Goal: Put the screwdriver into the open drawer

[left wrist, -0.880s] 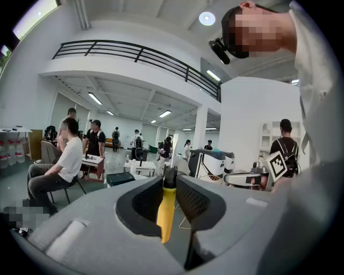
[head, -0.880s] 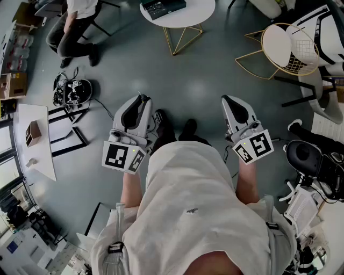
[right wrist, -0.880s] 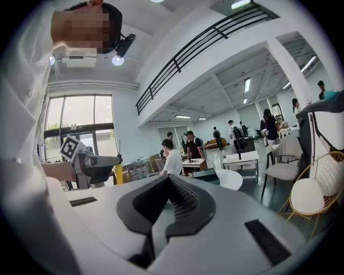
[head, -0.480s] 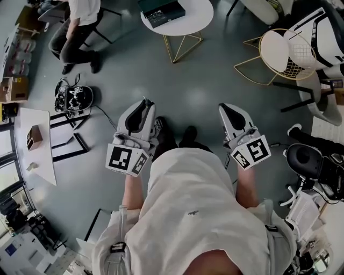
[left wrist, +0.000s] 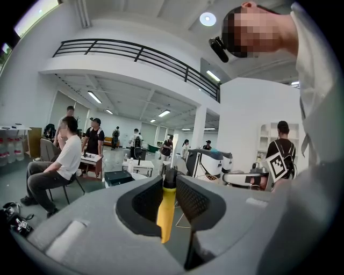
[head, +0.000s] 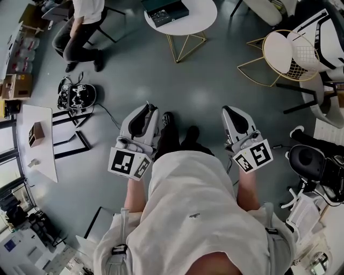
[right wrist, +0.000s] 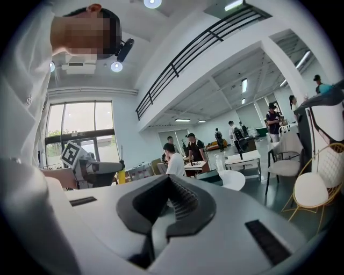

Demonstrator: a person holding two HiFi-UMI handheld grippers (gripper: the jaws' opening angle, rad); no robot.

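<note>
Between the jaws of the left gripper (left wrist: 171, 176), the yellow-handled screwdriver (left wrist: 165, 210) sat clamped. The right gripper (right wrist: 168, 180) was closed, empty. No drawer showed, so carrying it there probably came next.

1. Head view looks steeply down from above onto the floor (head: 107, 156), the left tongs (head: 149, 107) and the right tongs (head: 228, 110).
2. Each gripper view sits close behind its own tongs, facing outward, roughly level.
3. Head and right gripper views share the round white surface (head: 203, 12) (right wrist: 233, 180).
</note>
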